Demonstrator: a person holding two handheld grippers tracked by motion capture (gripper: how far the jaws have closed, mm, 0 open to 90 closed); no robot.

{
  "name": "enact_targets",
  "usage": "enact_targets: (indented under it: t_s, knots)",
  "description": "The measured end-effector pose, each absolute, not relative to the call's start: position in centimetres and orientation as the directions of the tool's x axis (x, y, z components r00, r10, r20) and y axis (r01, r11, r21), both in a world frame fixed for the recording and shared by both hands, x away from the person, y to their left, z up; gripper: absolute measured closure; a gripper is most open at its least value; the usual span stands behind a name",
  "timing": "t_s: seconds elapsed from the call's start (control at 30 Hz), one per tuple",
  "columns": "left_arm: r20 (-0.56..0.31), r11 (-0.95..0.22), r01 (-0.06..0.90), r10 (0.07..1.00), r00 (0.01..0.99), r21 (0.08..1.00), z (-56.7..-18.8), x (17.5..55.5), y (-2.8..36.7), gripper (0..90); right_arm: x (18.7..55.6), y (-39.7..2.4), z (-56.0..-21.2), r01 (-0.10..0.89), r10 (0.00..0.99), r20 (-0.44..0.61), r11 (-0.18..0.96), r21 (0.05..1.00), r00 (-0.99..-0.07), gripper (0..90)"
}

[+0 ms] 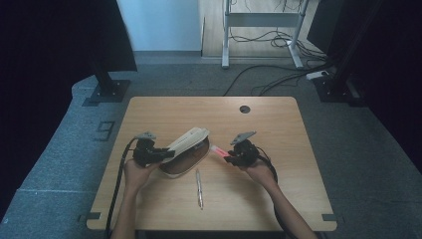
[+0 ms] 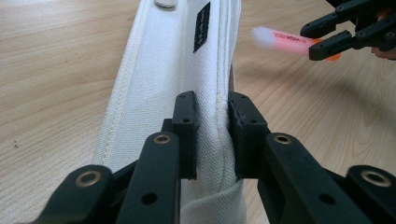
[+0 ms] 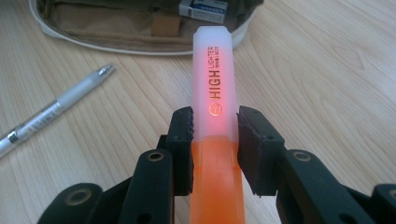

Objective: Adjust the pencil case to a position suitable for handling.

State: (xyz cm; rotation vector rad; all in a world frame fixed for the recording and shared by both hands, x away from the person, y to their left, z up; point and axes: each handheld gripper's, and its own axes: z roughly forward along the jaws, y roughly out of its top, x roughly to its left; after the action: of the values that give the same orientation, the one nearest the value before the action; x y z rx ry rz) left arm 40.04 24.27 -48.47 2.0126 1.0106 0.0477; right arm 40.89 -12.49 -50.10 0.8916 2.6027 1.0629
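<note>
Highlighter held short of the open pencil case.

Right gripper: fingers clamped on the orange-and-white highlighter, gripped at the join of cap and barrel, long axis running straight out ahead of the fingers. Pencil case lies just beyond the cap end, mouth open, an eraser visible inside. Left gripper: fingers pinched shut on the white canvas flap of the case, holding it up. Judgement: the right hand is the nearer one for the insert; the cap tip points at the opening, near it but not yet over the rim. A mechanical pencil lies on the desk beside the right fingers.
</note>
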Motion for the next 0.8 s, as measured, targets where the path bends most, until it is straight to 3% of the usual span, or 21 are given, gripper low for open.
enact_targets:
  t_s: [0.8]
  knots:
    - [-0.325, -0.296, 0.641, 0.670, 0.668, 0.708, -48.4, 40.0, 24.3, 74.4, 42.1, -8.3, -50.0, 0.424, 0.549, 0.032, 0.606, 0.673, -0.835, 65.5]
